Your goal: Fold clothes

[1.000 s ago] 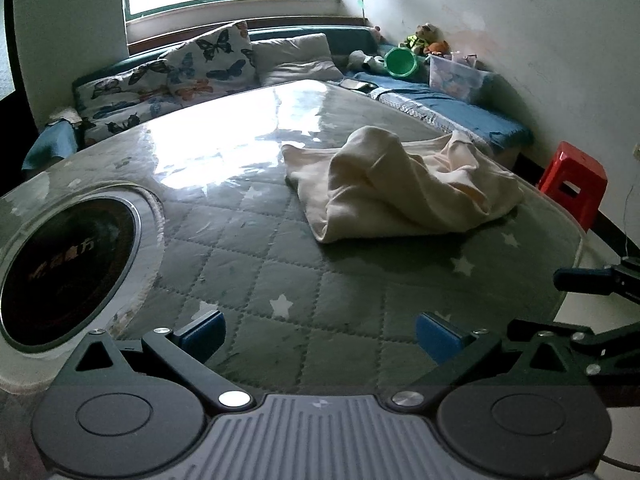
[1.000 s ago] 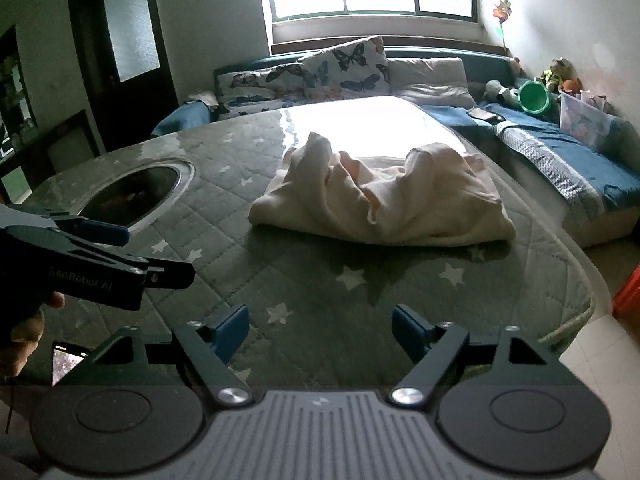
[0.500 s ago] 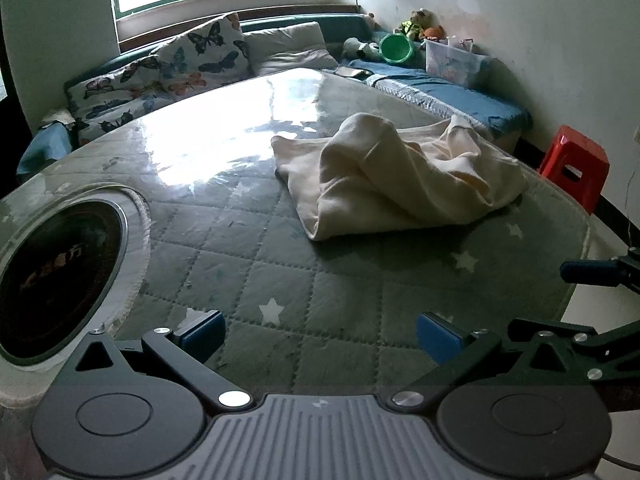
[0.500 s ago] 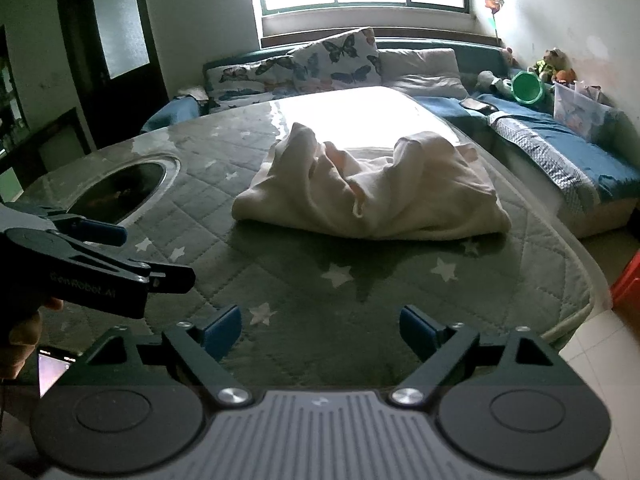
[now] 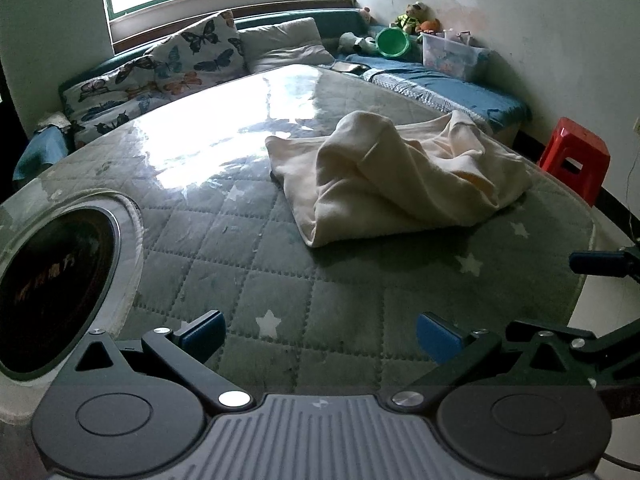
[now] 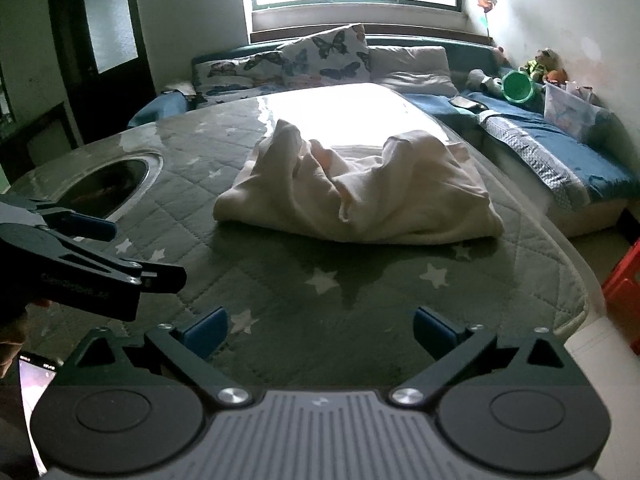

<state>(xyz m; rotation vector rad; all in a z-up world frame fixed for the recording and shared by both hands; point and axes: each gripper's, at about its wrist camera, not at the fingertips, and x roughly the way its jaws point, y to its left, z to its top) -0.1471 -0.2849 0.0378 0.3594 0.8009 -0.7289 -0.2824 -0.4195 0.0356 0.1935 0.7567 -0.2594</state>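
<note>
There is pale lettering on the side of the left gripper (image 6: 96,248) in the right wrist view, too blurred to read, and faint writing inside the dark round inset (image 5: 52,292) of the table is no clearer. The cream garment (image 5: 396,184) lies crumpled on the green star-quilted table cover (image 5: 280,280), toward its far right side, touched by neither tool. The left gripper's blue-padded fingers stand wide apart above the near edge; the right gripper (image 6: 320,328) is likewise spread, holding nothing. Only the right wrist view shows the dark door (image 6: 104,40) and a lit phone screen (image 6: 32,384); only the left view shows the whole red stool (image 5: 576,160). Compared with a second ago, both cameras sit closer to the garment, which fills more of each view.
</note>
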